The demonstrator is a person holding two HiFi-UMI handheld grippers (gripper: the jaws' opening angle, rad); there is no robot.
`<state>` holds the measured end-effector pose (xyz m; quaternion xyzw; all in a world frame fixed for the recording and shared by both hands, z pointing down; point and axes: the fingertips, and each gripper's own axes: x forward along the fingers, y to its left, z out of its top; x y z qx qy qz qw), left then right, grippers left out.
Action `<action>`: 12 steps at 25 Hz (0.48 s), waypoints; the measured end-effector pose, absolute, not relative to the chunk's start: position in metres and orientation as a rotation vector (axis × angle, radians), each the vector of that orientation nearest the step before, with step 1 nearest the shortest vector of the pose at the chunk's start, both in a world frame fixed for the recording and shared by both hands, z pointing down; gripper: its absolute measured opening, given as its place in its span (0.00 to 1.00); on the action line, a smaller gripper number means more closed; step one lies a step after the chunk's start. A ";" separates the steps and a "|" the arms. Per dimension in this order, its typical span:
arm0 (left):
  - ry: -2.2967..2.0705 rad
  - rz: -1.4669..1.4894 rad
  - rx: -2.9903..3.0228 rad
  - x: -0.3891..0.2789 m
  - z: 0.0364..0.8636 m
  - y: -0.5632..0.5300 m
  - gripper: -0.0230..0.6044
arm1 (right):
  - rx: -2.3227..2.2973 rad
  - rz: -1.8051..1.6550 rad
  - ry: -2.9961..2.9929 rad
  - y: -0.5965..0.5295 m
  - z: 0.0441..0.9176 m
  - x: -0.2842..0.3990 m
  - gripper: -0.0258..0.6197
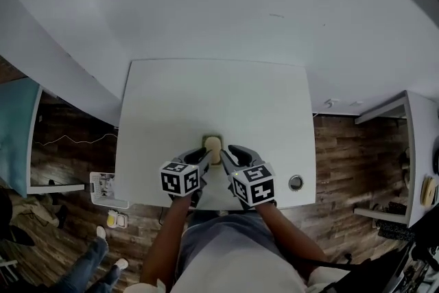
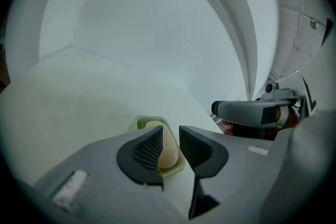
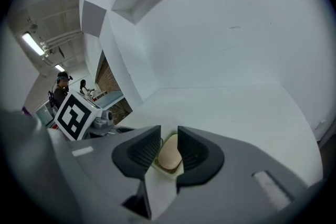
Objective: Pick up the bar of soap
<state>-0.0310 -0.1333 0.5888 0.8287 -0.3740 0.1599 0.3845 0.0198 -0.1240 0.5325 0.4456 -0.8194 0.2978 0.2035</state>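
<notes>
A beige bar of soap lies in a pale green dish near the front edge of the white table. My left gripper and right gripper point at it side by side from the front, just short of the dish. In the left gripper view the left gripper is open, and the soap and dish show through the gap. The right gripper stands open by a narrow gap, with the soap just beyond its tips in the dish.
A round grommet sits in the table's front right corner. A white wall rises behind the table. Wooden floor lies on both sides, with a white shelf at the right and a person's legs at the lower left.
</notes>
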 end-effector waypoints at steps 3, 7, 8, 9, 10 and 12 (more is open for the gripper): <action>-0.926 0.424 2.084 -0.030 0.598 -0.136 0.23 | 1.228 0.880 -2.259 -0.124 0.545 0.018 0.22; -0.909 0.448 2.049 -0.033 0.607 -0.140 0.27 | 1.209 0.940 -2.234 -0.127 0.557 0.015 0.28; -0.897 0.448 2.037 -0.032 0.610 -0.141 0.29 | 1.202 0.953 -2.231 -0.128 0.559 0.014 0.29; -0.880 0.445 2.024 -0.032 0.613 -0.141 0.30 | 1.195 0.970 -2.227 -0.128 0.561 0.012 0.30; -0.862 0.436 2.008 -0.031 0.617 -0.140 0.30 | 1.188 0.991 -2.220 -0.129 0.565 0.011 0.31; -0.836 0.399 1.978 -0.031 0.621 -0.138 0.31 | 1.173 1.047 -2.197 -0.129 0.574 0.009 0.32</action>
